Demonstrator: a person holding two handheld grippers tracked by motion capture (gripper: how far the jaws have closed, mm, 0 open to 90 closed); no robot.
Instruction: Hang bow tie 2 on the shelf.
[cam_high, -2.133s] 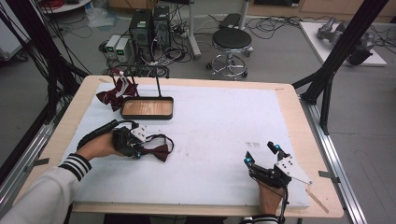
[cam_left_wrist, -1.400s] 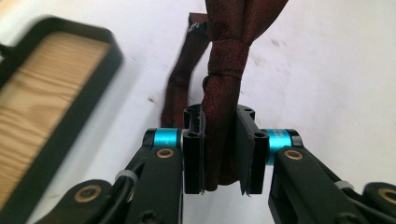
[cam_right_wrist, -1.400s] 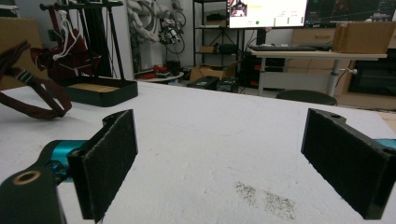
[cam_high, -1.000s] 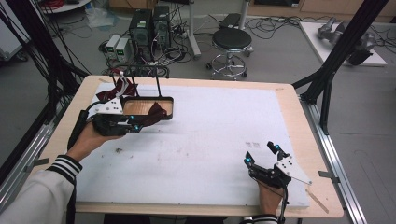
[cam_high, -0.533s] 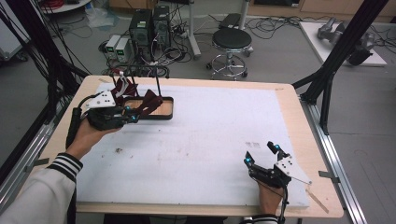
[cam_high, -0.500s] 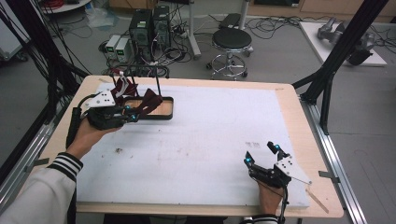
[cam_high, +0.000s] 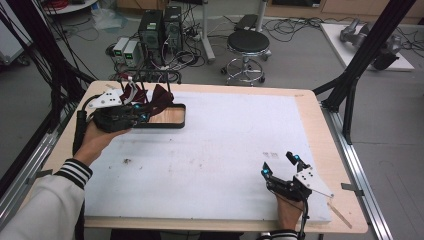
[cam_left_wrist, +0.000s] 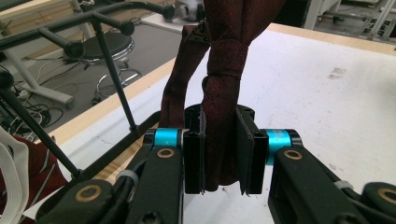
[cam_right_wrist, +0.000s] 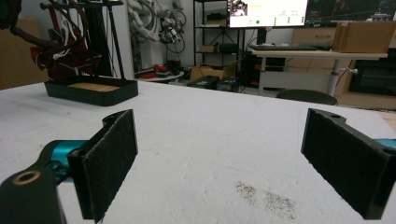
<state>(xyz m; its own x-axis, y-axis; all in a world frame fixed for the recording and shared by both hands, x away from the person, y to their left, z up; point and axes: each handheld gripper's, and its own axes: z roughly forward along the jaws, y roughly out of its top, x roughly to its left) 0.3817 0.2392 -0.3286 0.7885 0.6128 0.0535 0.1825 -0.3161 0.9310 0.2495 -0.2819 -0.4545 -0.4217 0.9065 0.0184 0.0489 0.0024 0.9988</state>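
Note:
A dark red bow tie (cam_left_wrist: 224, 70) hangs pinched between the pads of my left gripper (cam_left_wrist: 219, 154), which is shut on it. From above, the left gripper (cam_high: 141, 116) holds the bow tie (cam_high: 159, 100) over the left end of a black tray (cam_high: 176, 124) with a wooden floor, at the far left of the table. A black rack (cam_left_wrist: 112, 60) rises from the tray. My right gripper (cam_high: 278, 164) rests near the front right edge. Its jaws stand wide open over bare mat (cam_right_wrist: 219, 154).
More dark red ties with white straps (cam_high: 131, 90) hang on the rack behind the tray (cam_right_wrist: 93, 91). A white mat (cam_high: 235, 145) covers the wooden table. Computers, cables and a stool (cam_high: 248, 42) stand on the floor beyond the far edge.
My left gripper has carried the bow tie from the near left of the mat away and up to the tray and rack. The right gripper has stayed put.

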